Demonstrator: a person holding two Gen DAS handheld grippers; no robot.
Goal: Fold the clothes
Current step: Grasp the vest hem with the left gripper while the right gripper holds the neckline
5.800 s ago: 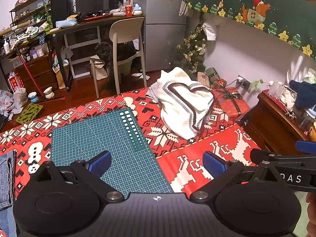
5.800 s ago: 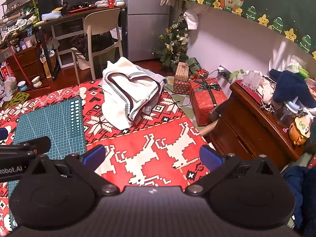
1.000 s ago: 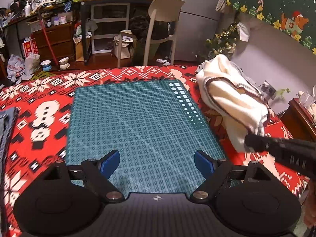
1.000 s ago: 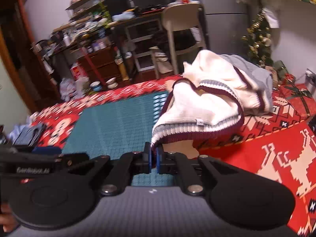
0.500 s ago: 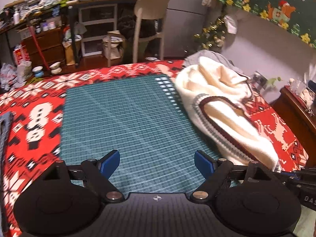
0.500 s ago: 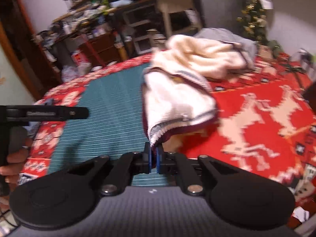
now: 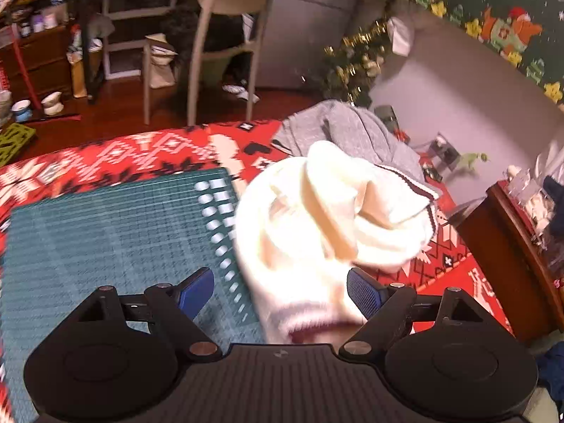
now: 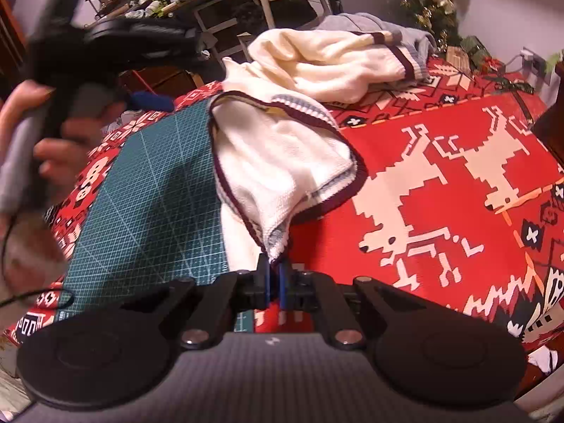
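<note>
A cream knit sweater (image 8: pixel 282 155) with maroon and grey trim lies stretched over the right edge of the green cutting mat (image 8: pixel 151 194). My right gripper (image 8: pixel 274 276) is shut on the sweater's ribbed hem, holding it near the front. In the left wrist view the sweater (image 7: pixel 317 225) is blurred and fills the gap between the blue pads (image 7: pixel 195 290) of my left gripper (image 7: pixel 280 290), which stands open. The left gripper (image 8: pixel 105 49) also shows blurred at the upper left of the right wrist view, held by a hand (image 8: pixel 53 148).
A red Christmas-pattern cloth (image 8: pixel 440 176) covers the table. A grey garment (image 7: pixel 352 134) lies behind the sweater. A beige chair (image 7: pixel 225 28), desk and small Christmas tree (image 7: pixel 352 63) stand beyond. A wooden cabinet (image 7: pixel 511 264) sits to the right.
My right gripper has dragged the sweater by its hem toward the front and partly onto the mat. My left gripper has swung right, over the sweater, which now sits between its open fingers.
</note>
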